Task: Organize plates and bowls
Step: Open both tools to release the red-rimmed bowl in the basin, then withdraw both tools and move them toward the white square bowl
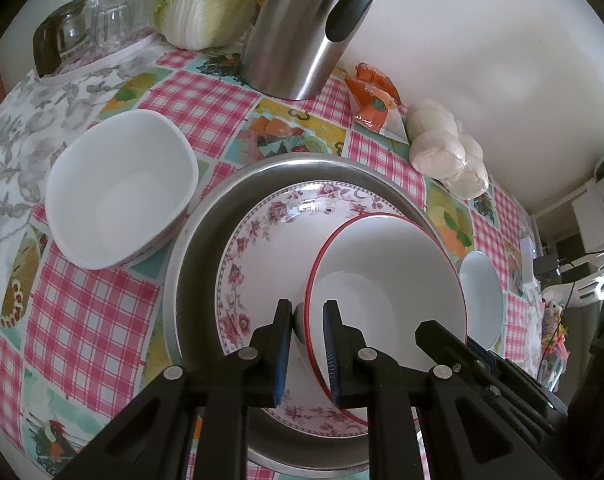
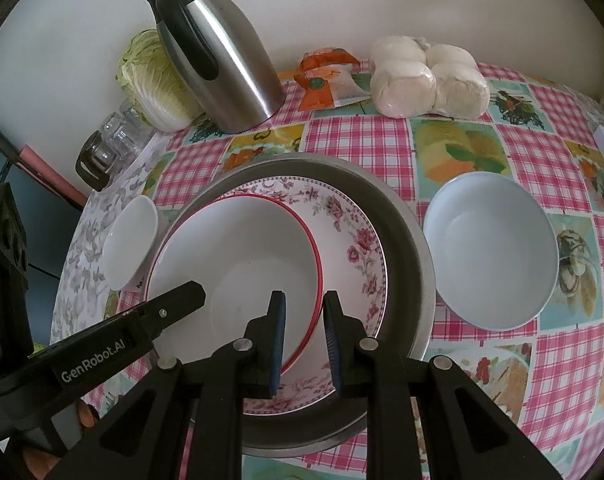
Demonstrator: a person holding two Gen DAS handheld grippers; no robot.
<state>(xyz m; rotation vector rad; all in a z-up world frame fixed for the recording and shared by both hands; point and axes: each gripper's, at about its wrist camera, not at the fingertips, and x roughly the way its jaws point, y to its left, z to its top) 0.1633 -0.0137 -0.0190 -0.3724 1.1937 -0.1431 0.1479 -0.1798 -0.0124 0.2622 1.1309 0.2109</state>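
Note:
A red-rimmed white bowl (image 1: 386,280) is held tilted over a floral plate (image 1: 262,248) that lies in a metal tray (image 1: 206,216). My left gripper (image 1: 307,344) is shut on the bowl's left rim. My right gripper (image 2: 302,334) is shut on the bowl's right rim (image 2: 316,264). The floral plate (image 2: 354,240) and metal tray (image 2: 406,248) also show in the right wrist view. A white square bowl (image 1: 122,188) stands left of the tray. A pale blue bowl (image 2: 490,248) stands right of it.
A steel thermos jug (image 2: 218,52), a cabbage (image 2: 150,80), an orange packet (image 2: 326,76) and bagged dough balls (image 2: 426,76) line the back by the wall. Glasses on a tray (image 1: 98,24) stand at the back left. The tablecloth is checked.

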